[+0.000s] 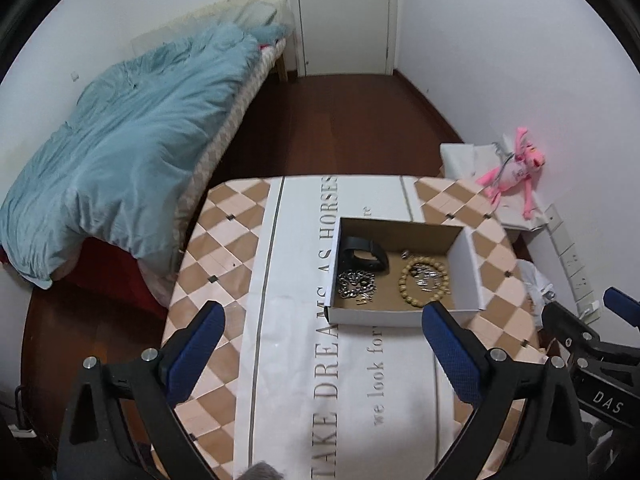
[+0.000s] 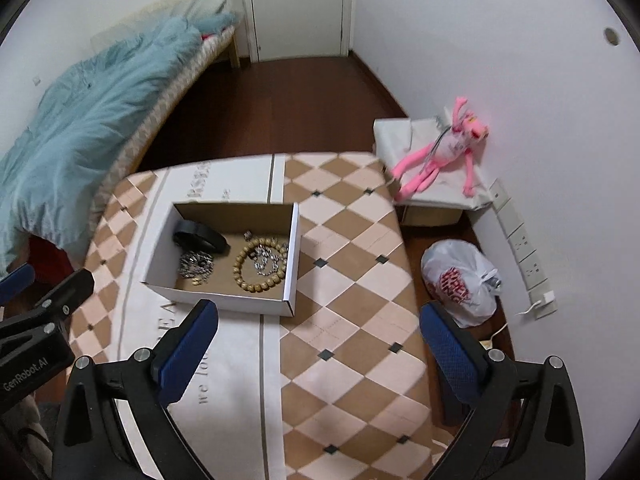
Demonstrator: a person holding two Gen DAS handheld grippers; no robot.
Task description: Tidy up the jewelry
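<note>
An open white cardboard box (image 1: 466,272) (image 2: 294,248) stands on the table. Inside lie a black band (image 1: 366,256) (image 2: 200,238), a silver chain (image 1: 356,284) (image 2: 196,264), a wooden bead bracelet (image 1: 424,282) (image 2: 260,268) and small silver pieces (image 1: 428,274) (image 2: 266,260) within the bracelet. My left gripper (image 1: 324,312) is open and empty, held above the table just short of the box's near wall. My right gripper (image 2: 320,312) is open and empty, near the box's front right corner.
The table (image 1: 224,248) (image 2: 352,240) has a checkered cloth with lettering. A bed with a blue duvet (image 1: 132,152) is to the left. A pink plush toy (image 2: 444,152) lies on a white box to the right. A plastic bag (image 2: 460,280) sits on the floor.
</note>
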